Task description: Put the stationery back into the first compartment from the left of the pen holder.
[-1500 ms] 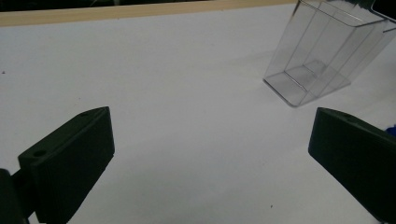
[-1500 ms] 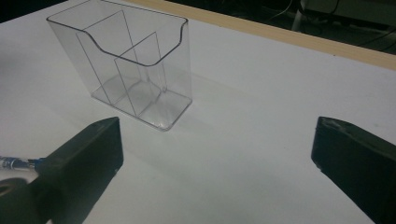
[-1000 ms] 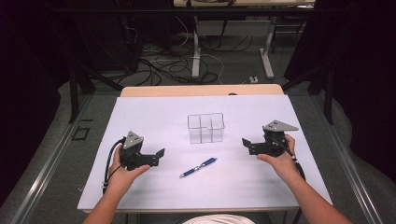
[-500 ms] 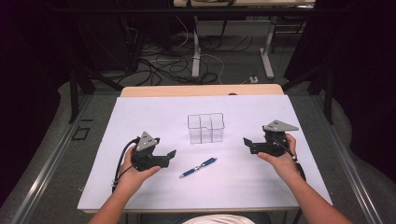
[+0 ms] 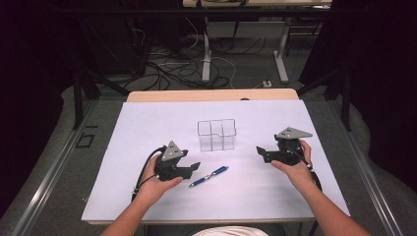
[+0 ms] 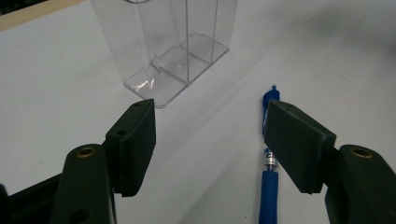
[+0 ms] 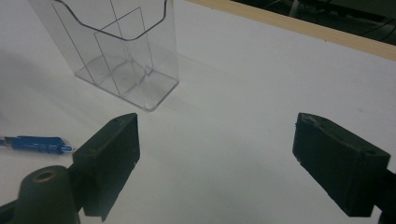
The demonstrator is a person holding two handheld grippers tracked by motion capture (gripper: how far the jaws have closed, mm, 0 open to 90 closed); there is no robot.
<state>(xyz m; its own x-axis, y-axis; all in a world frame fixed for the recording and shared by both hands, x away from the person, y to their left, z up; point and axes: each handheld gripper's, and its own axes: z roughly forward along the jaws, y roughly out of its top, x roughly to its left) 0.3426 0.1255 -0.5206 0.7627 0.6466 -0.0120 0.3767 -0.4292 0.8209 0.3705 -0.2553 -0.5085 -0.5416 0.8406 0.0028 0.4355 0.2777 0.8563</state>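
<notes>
High view: fixed above the near edge, looking forward and down over the whole table (image 5: 147, 128). Left gripper view: low and close over the surface, aimed past its own jaws at the clear organizer (image 6: 173, 46) and blue pen (image 6: 270, 177). Right gripper view: equally low, facing the same organizer and pen from the opposite side.
</notes>
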